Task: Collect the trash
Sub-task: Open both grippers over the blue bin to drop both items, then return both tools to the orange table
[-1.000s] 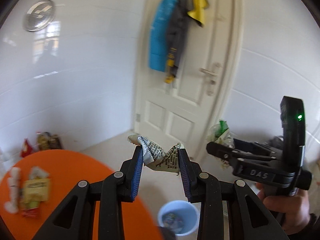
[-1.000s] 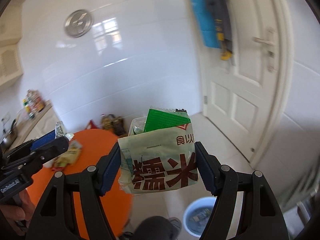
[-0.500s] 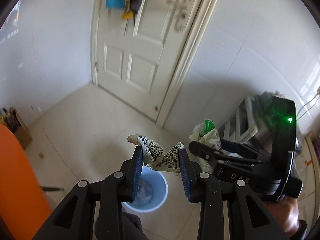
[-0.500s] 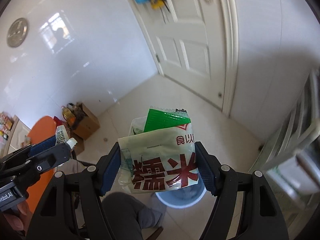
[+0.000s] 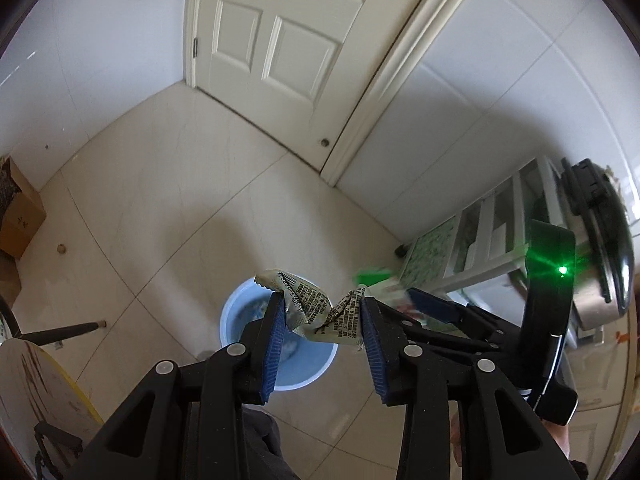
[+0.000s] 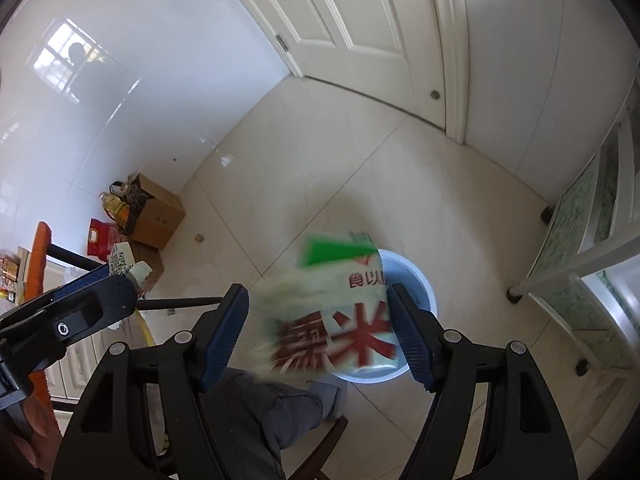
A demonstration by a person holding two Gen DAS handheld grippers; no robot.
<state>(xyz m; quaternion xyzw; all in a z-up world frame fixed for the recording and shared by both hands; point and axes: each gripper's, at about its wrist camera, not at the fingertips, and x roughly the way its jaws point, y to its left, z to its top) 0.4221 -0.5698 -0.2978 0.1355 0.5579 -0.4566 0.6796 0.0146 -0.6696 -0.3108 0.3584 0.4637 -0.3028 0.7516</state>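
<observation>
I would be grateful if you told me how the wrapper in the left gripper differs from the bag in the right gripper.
The wrapper is small, crumpled and covered in fine black print; the bag is much larger, flatter and bears big red characters and a green flap. The wrapper looks sharp, the bag motion-blurred. Both sit between blue pads over the blue bin.

Tiled room, closed door.
Glossy white walls (image 6: 120, 100) meet a pale tiled floor (image 5: 168, 184); a cream panelled door (image 5: 276, 28) stands shut, a cardboard box (image 6: 158, 216) by the wall.
</observation>
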